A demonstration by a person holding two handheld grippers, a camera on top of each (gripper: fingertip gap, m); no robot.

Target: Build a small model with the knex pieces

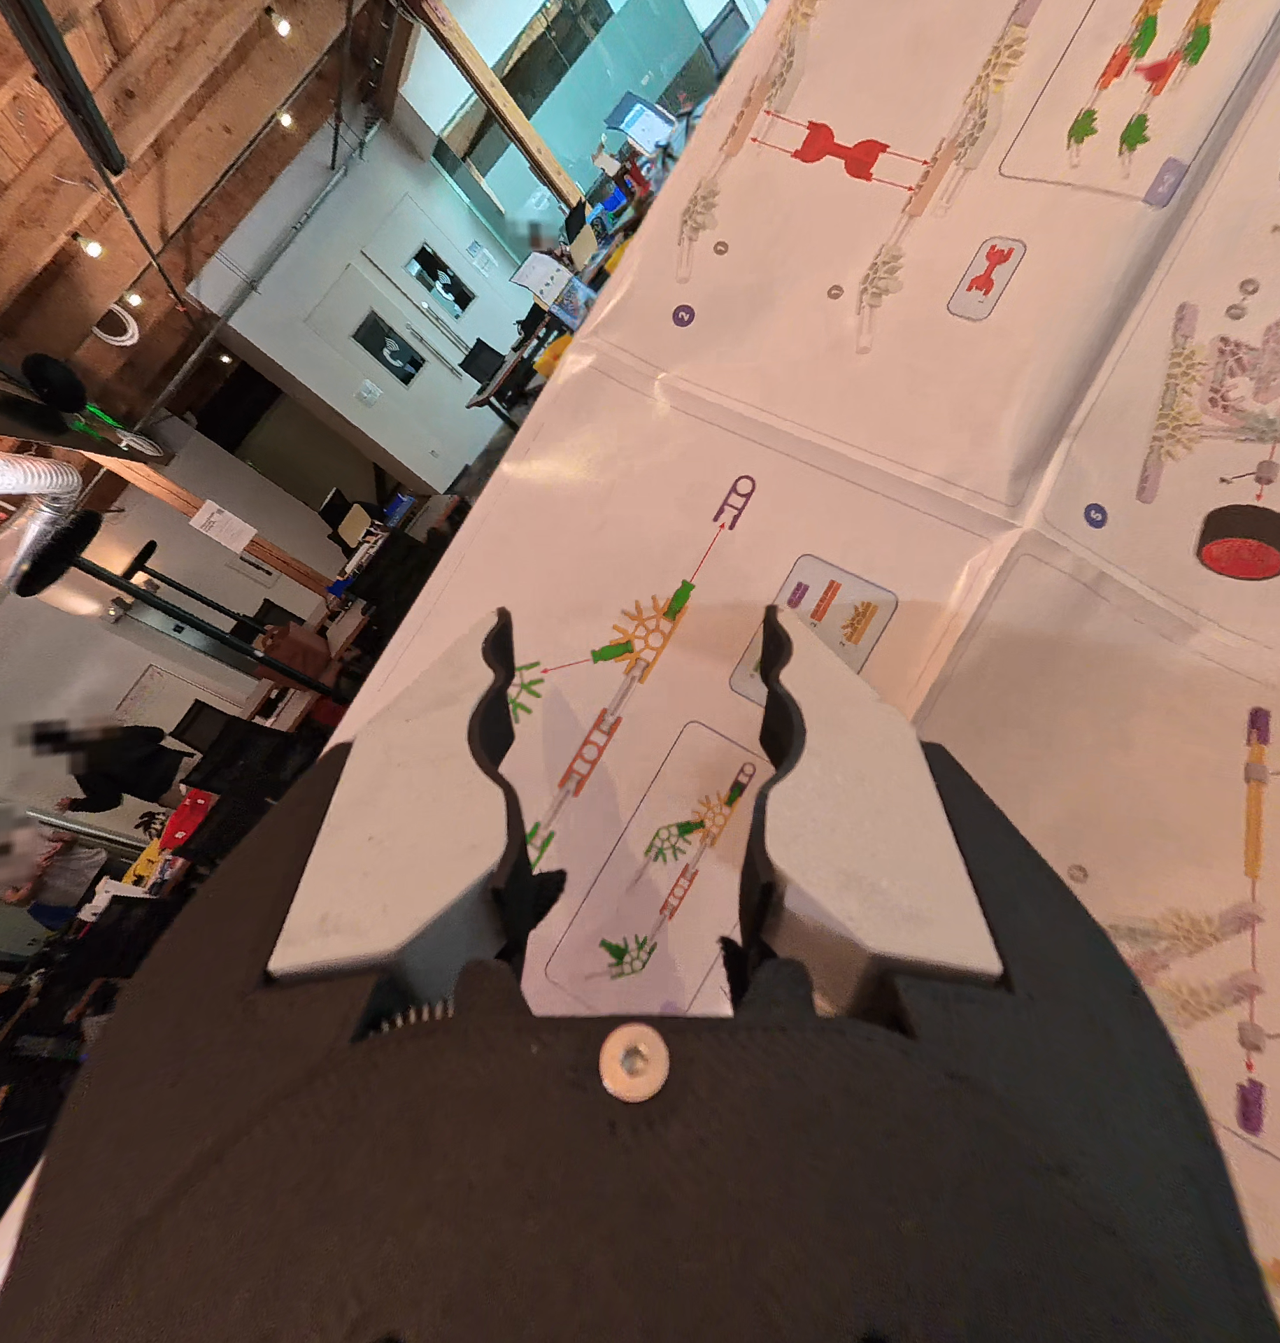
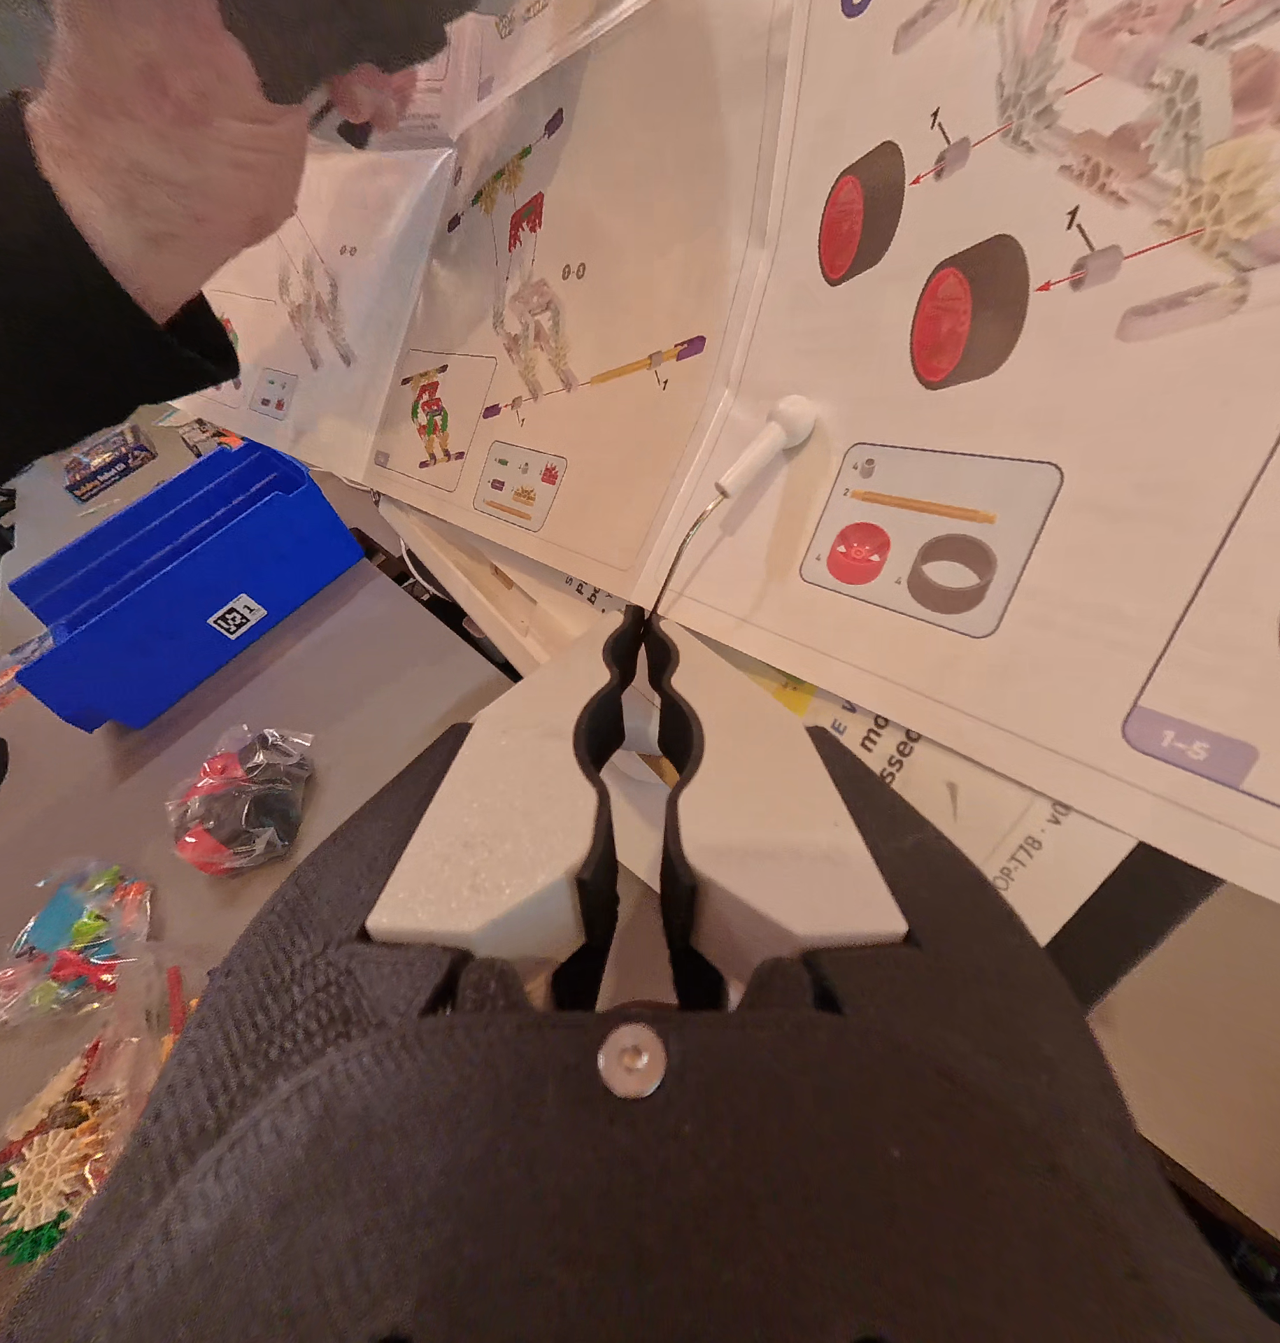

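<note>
The left gripper is seen w/ jaws spread wide, nothing between them; it is held just above a big folded instruction sheet printed w/ coloured drawings of toy building parts, a drawn orange-and-green connector showing in the gap between the fingers. In the left wrist view the sheet's edge runs diagonally, and beyond it a workshop room w/ wooden beams, ceiling lights and desks is seen, people there blurred over. The right gripper is seen w/ jaws pinched to a very narrow gap, tips nearly touching; whether the sheet's near edge is actually gripped can't be told, though the tips sit right at that edge. A thin curved wire w/ a white handle lies on the sheet, its metal end reaching down to the fingertips; contact can't be confirmed. Drawn red-and-black wheels are seen on the sheet just beyond. More printed paper is seen beneath the sheet. To the left in the right wrist view, on a grey table, a blue plastic bin w/ a small black-and-white tag is seen, well apart from the gripper; nearer, a clear bag of red and black parts, a bag of mixed coloured parts and a bag of snowflake-shaped connectors are laid out. A person's hand in a dark sleeve is seen at upper left over the sheet's far part.
</note>
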